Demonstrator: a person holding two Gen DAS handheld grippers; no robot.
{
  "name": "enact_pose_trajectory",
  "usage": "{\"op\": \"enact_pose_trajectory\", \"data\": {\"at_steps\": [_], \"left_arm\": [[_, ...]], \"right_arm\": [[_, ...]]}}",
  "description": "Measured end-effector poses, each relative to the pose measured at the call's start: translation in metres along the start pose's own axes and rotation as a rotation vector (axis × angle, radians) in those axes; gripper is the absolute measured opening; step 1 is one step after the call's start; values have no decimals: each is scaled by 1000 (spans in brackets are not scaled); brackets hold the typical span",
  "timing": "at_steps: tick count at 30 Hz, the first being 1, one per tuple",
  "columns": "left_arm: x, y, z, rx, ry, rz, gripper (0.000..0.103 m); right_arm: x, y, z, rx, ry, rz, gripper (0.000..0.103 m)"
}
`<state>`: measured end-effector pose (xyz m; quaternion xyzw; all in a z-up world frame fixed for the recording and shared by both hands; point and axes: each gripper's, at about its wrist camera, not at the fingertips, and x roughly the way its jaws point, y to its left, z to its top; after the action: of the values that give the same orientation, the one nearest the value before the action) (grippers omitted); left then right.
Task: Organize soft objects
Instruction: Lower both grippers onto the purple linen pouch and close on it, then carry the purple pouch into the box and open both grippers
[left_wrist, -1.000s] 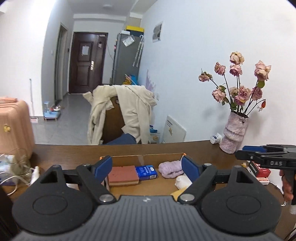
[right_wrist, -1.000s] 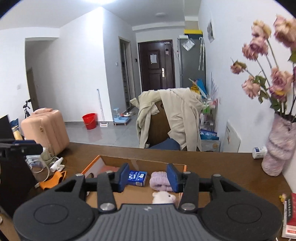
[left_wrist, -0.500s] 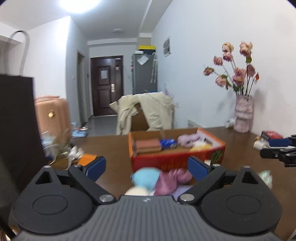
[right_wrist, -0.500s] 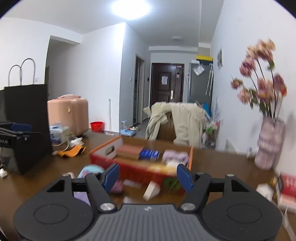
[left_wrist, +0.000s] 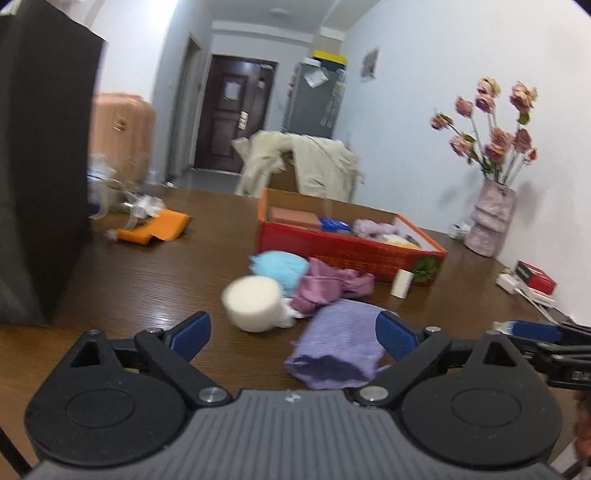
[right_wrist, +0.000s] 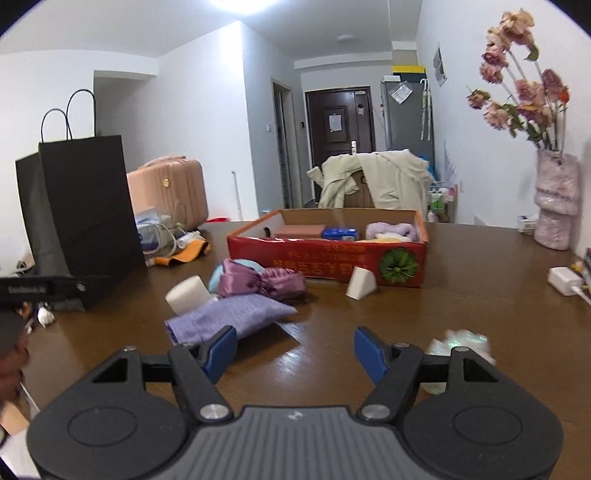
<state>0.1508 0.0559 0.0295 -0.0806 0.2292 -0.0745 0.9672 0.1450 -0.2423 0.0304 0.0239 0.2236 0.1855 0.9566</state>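
Observation:
A red cardboard box (left_wrist: 347, 245) (right_wrist: 325, 254) on the brown table holds a brick-coloured sponge, a blue packet and a lilac fluffy item. In front of it lie a lilac cloth (left_wrist: 338, 347) (right_wrist: 229, 319), a white sponge cylinder (left_wrist: 253, 302) (right_wrist: 186, 293), a light blue fluffy item (left_wrist: 279, 267), a purple satin pouch (left_wrist: 327, 286) (right_wrist: 258, 282) and a white sponge wedge (left_wrist: 400, 282) (right_wrist: 360, 286). My left gripper (left_wrist: 293, 332) is open and empty, just short of the lilac cloth. My right gripper (right_wrist: 291, 349) is open and empty over bare table, right of the cloth.
A black paper bag (left_wrist: 40, 177) (right_wrist: 79, 218) stands at the left. A vase of dried roses (left_wrist: 489, 221) (right_wrist: 554, 199) stands at the right by the wall. Orange cloth and cables (left_wrist: 155, 229) lie at the back left. A charger (right_wrist: 563, 280) and a crumpled wrapper (right_wrist: 458, 343) lie on the right.
Both grippers have pulled back from above the box and dropped low over the table in front of it. The loose soft items have come into view. Both stay open.

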Motion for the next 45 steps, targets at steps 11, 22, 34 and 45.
{"op": "enact_pose_trajectory", "data": {"at_steps": [11, 22, 34, 45], "left_arm": [[72, -8, -23, 69, 127, -12, 89], [77, 33, -11, -59, 140, -44, 88], [101, 41, -13, -190, 222, -197, 17], [99, 37, -15, -157, 217, -191, 13]], "right_arm": [[96, 18, 44, -46, 38, 74, 58], [164, 22, 25, 28, 213, 122, 45], [152, 15, 10, 82, 237, 127, 40], [176, 7, 21, 114, 223, 279, 53]]}}
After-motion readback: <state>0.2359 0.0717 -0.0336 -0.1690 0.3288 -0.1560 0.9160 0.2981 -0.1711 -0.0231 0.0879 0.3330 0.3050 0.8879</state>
